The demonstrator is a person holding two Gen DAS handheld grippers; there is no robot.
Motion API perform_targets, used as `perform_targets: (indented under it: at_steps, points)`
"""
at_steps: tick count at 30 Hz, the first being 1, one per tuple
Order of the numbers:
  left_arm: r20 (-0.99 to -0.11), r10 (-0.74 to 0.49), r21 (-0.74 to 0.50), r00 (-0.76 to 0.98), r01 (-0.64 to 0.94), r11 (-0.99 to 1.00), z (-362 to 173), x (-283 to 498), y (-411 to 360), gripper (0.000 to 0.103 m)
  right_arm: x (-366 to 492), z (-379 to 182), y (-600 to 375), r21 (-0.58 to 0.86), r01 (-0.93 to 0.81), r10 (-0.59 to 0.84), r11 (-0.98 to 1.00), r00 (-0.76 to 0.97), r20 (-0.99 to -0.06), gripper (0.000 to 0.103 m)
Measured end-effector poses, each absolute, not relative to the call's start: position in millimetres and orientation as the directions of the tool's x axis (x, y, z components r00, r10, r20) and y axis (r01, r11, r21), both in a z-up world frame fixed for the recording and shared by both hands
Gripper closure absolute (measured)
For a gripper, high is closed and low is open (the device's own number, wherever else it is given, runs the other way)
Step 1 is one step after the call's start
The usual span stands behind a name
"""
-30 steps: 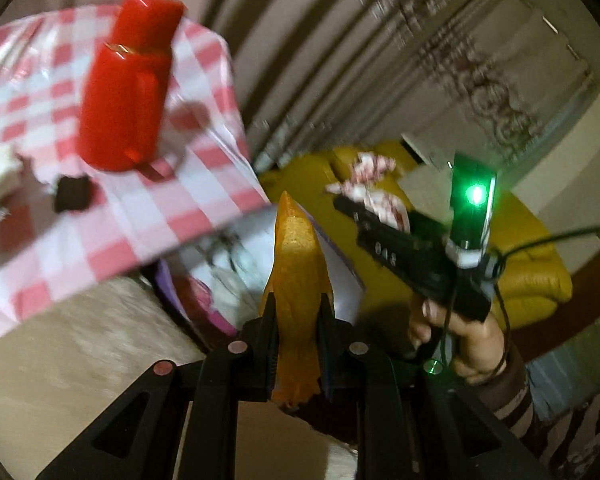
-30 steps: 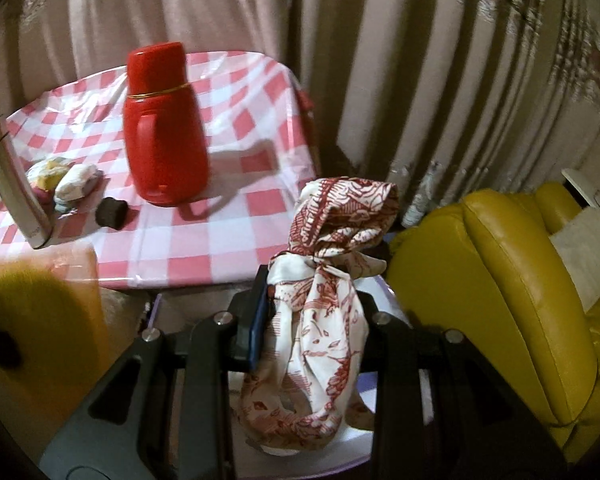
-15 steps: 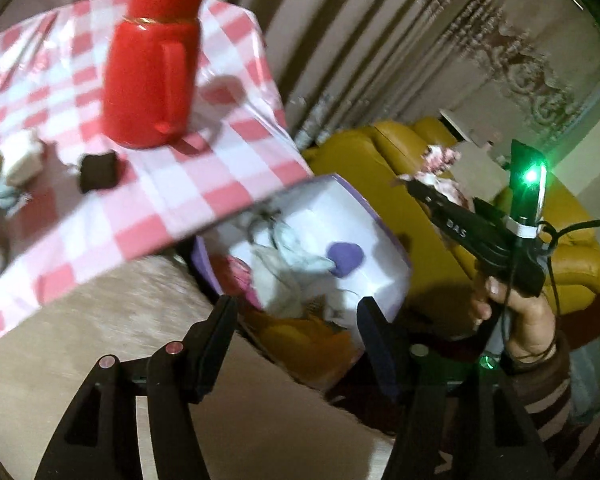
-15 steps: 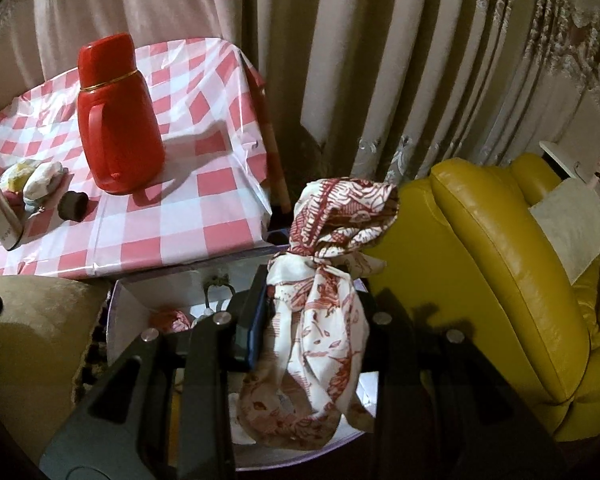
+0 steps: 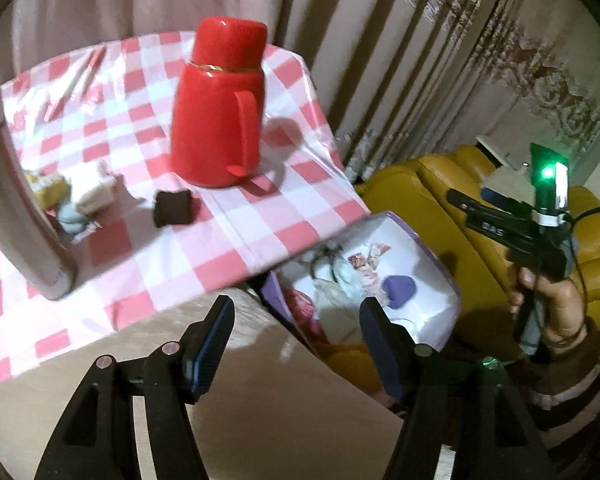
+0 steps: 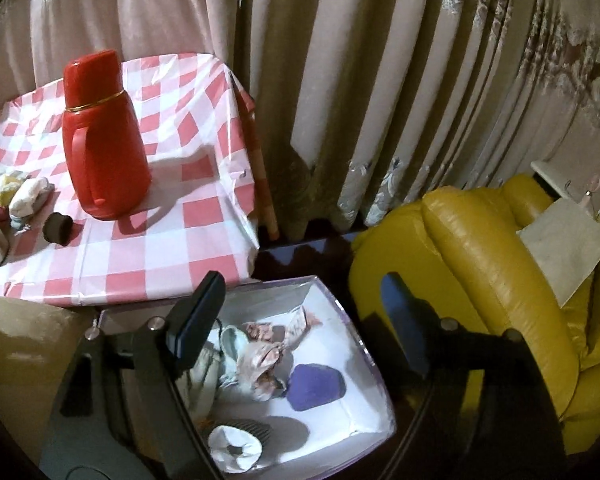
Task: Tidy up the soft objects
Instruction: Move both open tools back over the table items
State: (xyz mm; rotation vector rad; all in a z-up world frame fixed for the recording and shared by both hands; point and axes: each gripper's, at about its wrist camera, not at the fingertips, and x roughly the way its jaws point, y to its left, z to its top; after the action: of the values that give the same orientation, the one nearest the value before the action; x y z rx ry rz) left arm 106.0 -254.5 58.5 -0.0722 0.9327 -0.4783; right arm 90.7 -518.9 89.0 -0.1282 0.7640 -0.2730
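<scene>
A white box with a purple rim (image 6: 340, 312) stands on the floor between the table and the armchair. In it lie the red-and-white patterned scarf (image 6: 268, 348), a purple soft item (image 6: 316, 386), pale cloths (image 6: 216, 360) and a rolled white sock (image 6: 234, 446). My right gripper (image 6: 304, 320) hangs open and empty above the box. My left gripper (image 5: 296, 336) is open and empty above the box's near corner (image 5: 440, 344); an orange item (image 5: 352, 364) shows there. The right gripper (image 5: 508, 228) shows hand-held in the left wrist view.
A table with a red-checked cloth (image 6: 172, 240) holds a red thermos jug (image 6: 100, 136), a small dark cap (image 6: 56, 228) and wrapped bundles (image 6: 20, 192). A yellow leather armchair (image 6: 480, 280) stands right of the box. Curtains (image 6: 360, 80) hang behind.
My left gripper let go of the orange item into the box and pulled back. My right gripper opened and the patterned scarf dropped into the box.
</scene>
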Motion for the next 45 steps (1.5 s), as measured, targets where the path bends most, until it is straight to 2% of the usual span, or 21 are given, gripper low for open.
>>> perform_targets:
  at_steps: [10,17,22,26,30,33,38,45]
  points:
    - [-0.742,-0.292,-0.155,0.603,0.269,0.951,64,103,-214,0.037,86,96,-477,-0.167,0.101,-0.187,0.981,0.726,-0.662,0.020]
    - [-0.754,-0.204,-0.138,0.624,0.154,0.978,62,103,-170,0.037,93,94,-420,-0.132,0.019,-0.101,0.991,0.749,-0.654,0.017]
    - [-0.761,-0.133,-0.112,0.635,0.074,0.991,61,101,-140,0.037,98,94,-387,-0.142,0.015,-0.103,0.990,0.762,-0.639,0.010]
    - [-0.759,-0.032,-0.067,0.650,-0.029,0.997,63,101,-108,0.028,103,93,-359,-0.195,-0.012,-0.113,0.981,0.781,-0.614,0.009]
    - [-0.747,0.083,-0.003,0.660,-0.128,0.992,66,103,-82,0.020,113,87,-340,-0.191,-0.063,-0.075,0.980,0.767,-0.637,0.009]
    - [-0.726,0.145,0.024,0.672,-0.186,0.982,67,103,-61,0.020,122,81,-329,-0.170,-0.086,-0.048,0.982,0.752,-0.657,0.009]
    - [-0.720,0.139,-0.023,0.680,-0.223,0.975,63,107,-26,0.020,138,71,-312,-0.139,-0.124,-0.008,0.982,0.716,-0.698,0.009]
    - [-0.713,0.182,0.032,0.677,-0.228,0.973,59,119,-7,0.020,156,59,-287,-0.119,-0.171,0.032,0.978,0.690,-0.723,0.009]
